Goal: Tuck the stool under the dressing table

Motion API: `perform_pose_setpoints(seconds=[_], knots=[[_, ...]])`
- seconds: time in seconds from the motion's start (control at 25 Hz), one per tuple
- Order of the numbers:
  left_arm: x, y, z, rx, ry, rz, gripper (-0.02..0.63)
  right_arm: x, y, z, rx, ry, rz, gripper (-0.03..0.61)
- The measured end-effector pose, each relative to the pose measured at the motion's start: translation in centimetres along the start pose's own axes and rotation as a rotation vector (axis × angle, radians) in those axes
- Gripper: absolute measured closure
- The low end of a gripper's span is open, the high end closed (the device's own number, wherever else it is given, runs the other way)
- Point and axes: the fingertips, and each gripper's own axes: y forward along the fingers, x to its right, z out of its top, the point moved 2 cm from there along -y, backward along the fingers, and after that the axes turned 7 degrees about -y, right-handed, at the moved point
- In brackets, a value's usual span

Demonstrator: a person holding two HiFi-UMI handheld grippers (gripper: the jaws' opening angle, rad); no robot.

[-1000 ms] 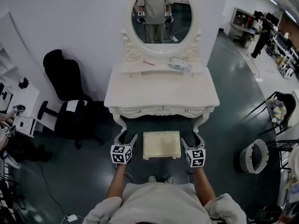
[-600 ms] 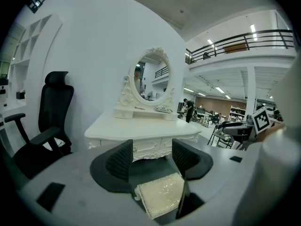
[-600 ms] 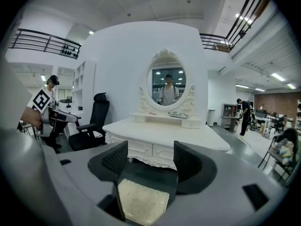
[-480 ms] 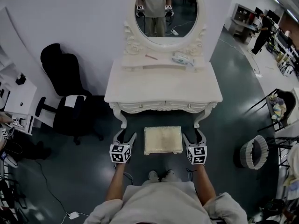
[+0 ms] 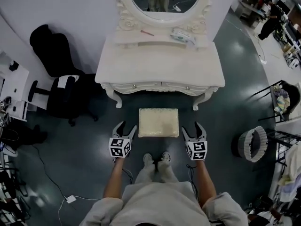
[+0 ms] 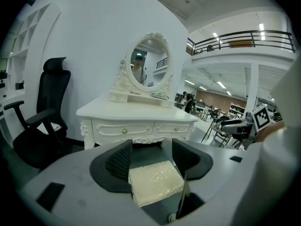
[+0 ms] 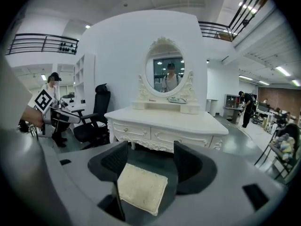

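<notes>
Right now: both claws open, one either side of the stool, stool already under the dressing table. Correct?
Not under: the head view shows the stool on the floor in front of the dressing table. The left claw and right claw are open, one either side of it.

Left gripper (image 5: 125,127): jaws wide apart, pointed forward and slightly down, forearm (image 5: 114,181) extended. Right gripper (image 5: 191,127): same pose, jaws wide apart, alongside.
</notes>
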Motion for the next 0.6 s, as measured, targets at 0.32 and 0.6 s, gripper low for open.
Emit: perform_pose_setpoints(seconds=[0.32, 0.6], knots=[[0.7, 1.5, -4.6, -0.047, -0.023, 0.021, 0.364, 0.7, 1.1, -4.0, -0.044, -0.004, 0.040, 0.287], [0.4, 3.4, -9.3, -0.088, -0.049, 0.032, 0.364, 0.2, 2.6, -8.6, -0.084, 0.017, 0.069, 0.290]])
